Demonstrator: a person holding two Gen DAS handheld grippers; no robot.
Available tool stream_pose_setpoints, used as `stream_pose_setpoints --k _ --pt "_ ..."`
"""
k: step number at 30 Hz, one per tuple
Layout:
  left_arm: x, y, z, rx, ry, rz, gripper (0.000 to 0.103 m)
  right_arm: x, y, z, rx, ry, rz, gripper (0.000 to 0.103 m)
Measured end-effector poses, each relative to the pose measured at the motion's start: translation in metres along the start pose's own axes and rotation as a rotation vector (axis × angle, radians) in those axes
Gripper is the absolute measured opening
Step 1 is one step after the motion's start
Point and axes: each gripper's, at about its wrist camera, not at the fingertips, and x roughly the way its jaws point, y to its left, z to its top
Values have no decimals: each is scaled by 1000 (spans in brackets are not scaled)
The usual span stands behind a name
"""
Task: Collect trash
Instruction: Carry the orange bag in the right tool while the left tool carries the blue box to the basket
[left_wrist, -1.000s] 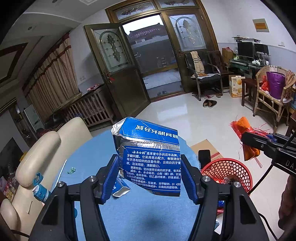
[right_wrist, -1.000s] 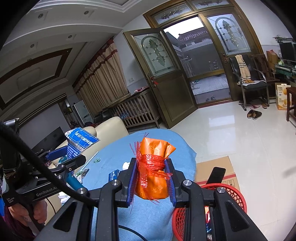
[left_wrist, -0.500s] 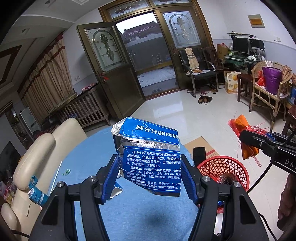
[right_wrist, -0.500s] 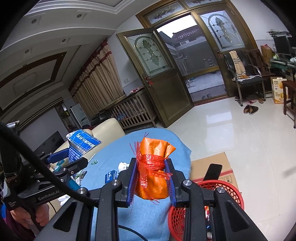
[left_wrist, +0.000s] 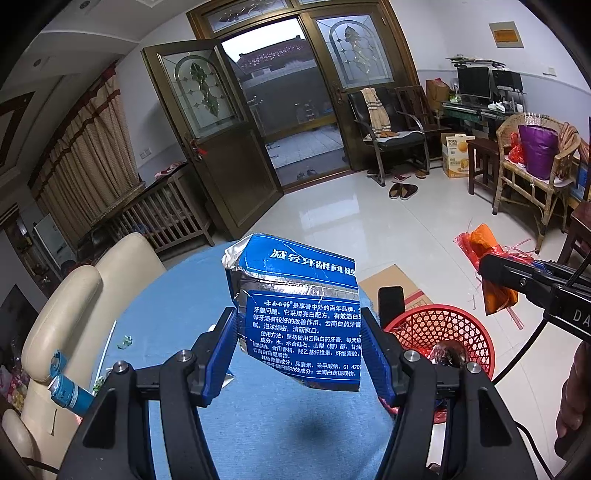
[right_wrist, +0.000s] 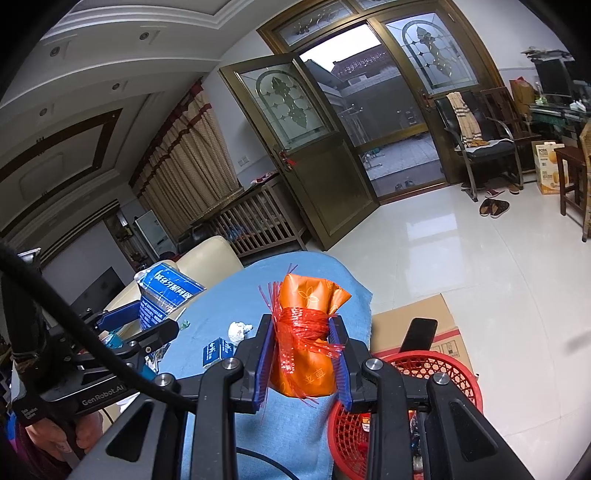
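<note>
Trash, item one: crumpled blue toothpaste box (left_wrist: 299, 317), pinched between the blue pads of my left gripper (left_wrist: 298, 350), held above the blue tablecloth (left_wrist: 177, 317). Item two: orange packet (right_wrist: 306, 339) bound with red plastic string, clamped upright in my right gripper (right_wrist: 301, 360). Receptacle: red mesh basket (left_wrist: 454, 332) on the floor, right of the table, some refuse inside. On the cloth, far left: white paper wad (right_wrist: 238, 329), small blue carton (right_wrist: 216, 350).
</note>
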Motion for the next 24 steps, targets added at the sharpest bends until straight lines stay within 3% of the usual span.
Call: stream_pose_setpoints --k 24 --pt "29 -1 3 48 43 -45 66 8 -19 1 64 26 -35 32"
